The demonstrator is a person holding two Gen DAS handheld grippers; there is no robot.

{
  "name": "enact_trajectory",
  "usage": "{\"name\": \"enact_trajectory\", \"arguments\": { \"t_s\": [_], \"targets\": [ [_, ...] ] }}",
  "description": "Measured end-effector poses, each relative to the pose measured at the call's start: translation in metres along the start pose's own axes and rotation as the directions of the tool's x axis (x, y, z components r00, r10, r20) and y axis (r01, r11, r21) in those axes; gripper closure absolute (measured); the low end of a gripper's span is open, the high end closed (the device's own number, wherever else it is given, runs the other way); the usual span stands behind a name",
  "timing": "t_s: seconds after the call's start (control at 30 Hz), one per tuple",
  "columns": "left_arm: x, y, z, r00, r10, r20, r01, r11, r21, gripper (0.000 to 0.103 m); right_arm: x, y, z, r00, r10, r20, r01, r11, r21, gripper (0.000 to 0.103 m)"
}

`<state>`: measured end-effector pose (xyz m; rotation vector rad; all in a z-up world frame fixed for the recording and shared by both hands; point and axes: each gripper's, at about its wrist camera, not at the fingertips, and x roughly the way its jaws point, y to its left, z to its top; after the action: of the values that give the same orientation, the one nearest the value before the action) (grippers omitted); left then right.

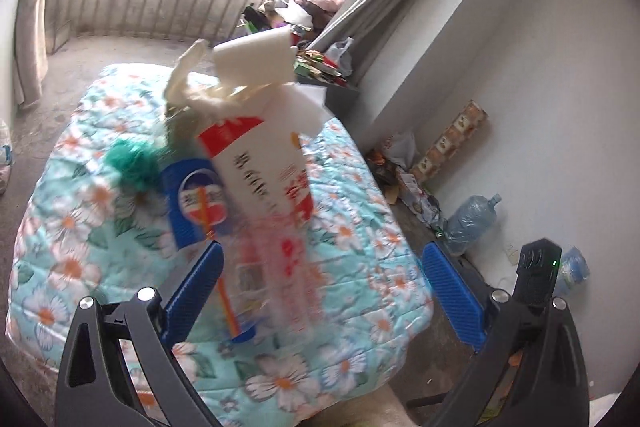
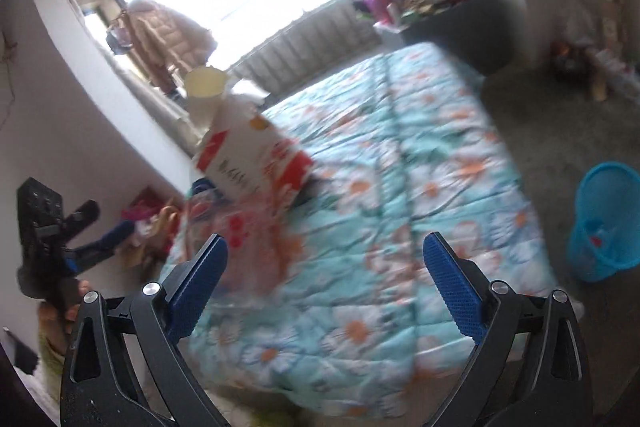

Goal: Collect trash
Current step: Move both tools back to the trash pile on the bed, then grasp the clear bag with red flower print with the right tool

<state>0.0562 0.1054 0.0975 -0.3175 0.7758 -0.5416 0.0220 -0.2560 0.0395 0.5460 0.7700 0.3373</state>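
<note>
- The left gripper (image 1: pixel 322 287) stands with its blue pads spread wide; nothing is pressed between them.
- A clear plastic bag of trash (image 1: pixel 256 195) fills the middle of the left wrist view, above the floral quilt (image 1: pixel 80 227) on the bed, blurred, with its lower end just inside the left pad at about 8 o'clock. Whether it touches that pad or the quilt cannot be told.
- Through the bag show a white-and-red carton with printed characters (image 1: pixel 260 163), a blue Pepsi wrapper (image 1: pixel 196 199) at its 9 o'clock, a green tuft (image 1: pixel 132 163) further to 9 o'clock, and a white paper cup (image 1: pixel 252 55) at 12 o'clock.
- The right gripper (image 2: pixel 324 287) is likewise wide open, with only the quilt seen between its pads.
- In the right wrist view the same bag sits at 10 o'clock from the gripper's gap, at the near left edge of the bed.
- A blue mesh wastebasket (image 2: pixel 604 227) stands on the floor at 3 o'clock, beside the bed, with some bits inside.
- At 8 o'clock in the right wrist view the left gripper shows, held in a hand (image 2: pixel 72 303).
- A large water bottle (image 1: pixel 472 223) lies by the wall at 3 o'clock in the left wrist view.
</note>
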Motion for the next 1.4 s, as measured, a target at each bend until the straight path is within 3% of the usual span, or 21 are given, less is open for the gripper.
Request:
{"name": "enact_trajectory", "arguments": {
  "t_s": [0.17, 0.4, 0.53, 0.63, 0.67, 0.8, 1.03, 1.2, 1.4],
  "targets": [
    [0.007, 0.015, -0.034, 0.998, 0.056, -0.003, -0.056, 0.998, 0.043, 0.005, 0.055, 0.022, -0.02, 0.972, 0.17, -0.16, -0.156, 0.983, 0.098, 0.027],
    [0.01, 0.026, -0.064, 0.992, 0.119, 0.033, -0.122, 0.984, 0.126, 0.007, 0.114, 0.021, -0.031, 0.929, 0.226, -0.294, -0.165, 0.962, 0.216, 0.046],
    [0.012, 0.019, -0.077, 0.992, 0.114, 0.051, -0.122, 0.969, 0.214, 0.018, 0.145, 0.033, -0.034, 0.914, 0.229, -0.336, -0.16, 0.962, 0.22, 0.055],
    [0.015, 0.019, -0.079, 0.995, 0.093, 0.045, -0.101, 0.971, 0.216, 0.032, 0.16, 0.045, -0.033, 0.911, 0.187, -0.369, -0.125, 0.975, 0.185, 0.074],
    [0.016, 0.019, -0.079, 0.995, 0.085, 0.044, -0.093, 0.973, 0.21, 0.038, 0.163, 0.051, -0.033, 0.914, 0.14, -0.38, -0.087, 0.984, 0.155, 0.088],
    [0.022, 0.016, -0.08, 0.998, 0.048, 0.037, -0.055, 0.977, 0.206, 0.052, 0.163, 0.068, -0.035, 0.922, 0.079, -0.38, -0.041, 0.994, 0.105, 0.101],
    [0.048, -0.01, -0.087, 1.0, 0.002, -0.025, 0.005, 0.963, 0.268, 0.062, 0.145, 0.079, -0.039, 0.945, -0.025, -0.326, 0.052, 0.996, 0.073, 0.102],
    [0.074, -0.024, -0.093, 0.997, -0.012, -0.083, 0.035, 0.957, 0.287, 0.071, 0.143, 0.078, -0.043, 0.949, -0.036, -0.314, 0.08, 0.988, 0.13, 0.099],
    [0.111, -0.023, -0.098, 0.982, 0.036, -0.185, 0.016, 0.962, 0.272, 0.08, 0.136, 0.073, -0.035, 0.965, -0.022, -0.262, 0.055, 0.991, 0.12, 0.097]
  ]
}}
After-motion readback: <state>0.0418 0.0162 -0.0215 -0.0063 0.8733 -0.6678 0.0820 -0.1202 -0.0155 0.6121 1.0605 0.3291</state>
